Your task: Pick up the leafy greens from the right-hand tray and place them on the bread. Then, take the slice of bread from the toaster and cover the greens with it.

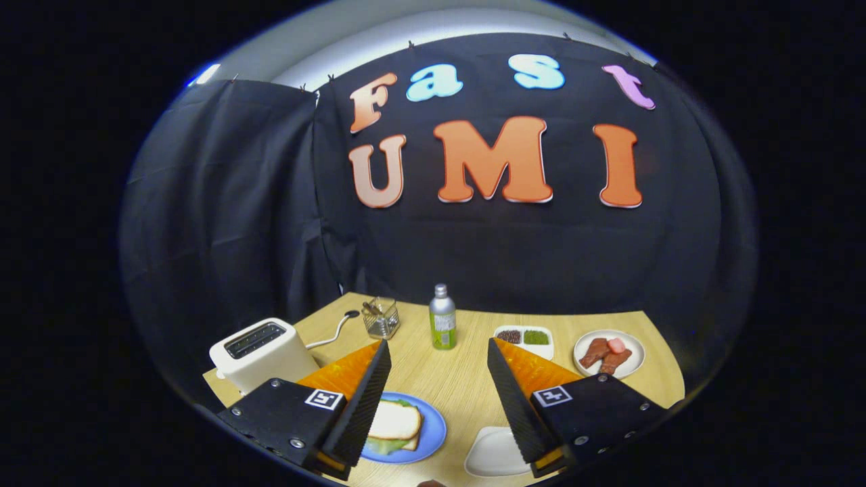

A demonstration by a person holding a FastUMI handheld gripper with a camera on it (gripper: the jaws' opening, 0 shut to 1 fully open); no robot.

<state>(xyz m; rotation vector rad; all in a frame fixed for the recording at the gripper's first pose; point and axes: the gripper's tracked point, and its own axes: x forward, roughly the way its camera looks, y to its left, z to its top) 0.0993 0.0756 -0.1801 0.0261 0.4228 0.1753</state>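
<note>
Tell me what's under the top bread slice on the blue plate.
Green leaves peek out beneath the top bread slice on the blue plate, above another slice's edge. The open gripper finger hides the plate's left part.

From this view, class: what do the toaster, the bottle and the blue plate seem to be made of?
Toaster: probably plastic, smooth cream casing with a soft sheen.
Bottle: likely metal, silvery neck and cap above a green label.
Blue plate: plastic or glazed ceramic, even glossy colour; cannot tell which.
The tongs hang open above the table.

Demo booth w/ black cloth wall [223, 223], kitchen-style table [460, 379]
</note>
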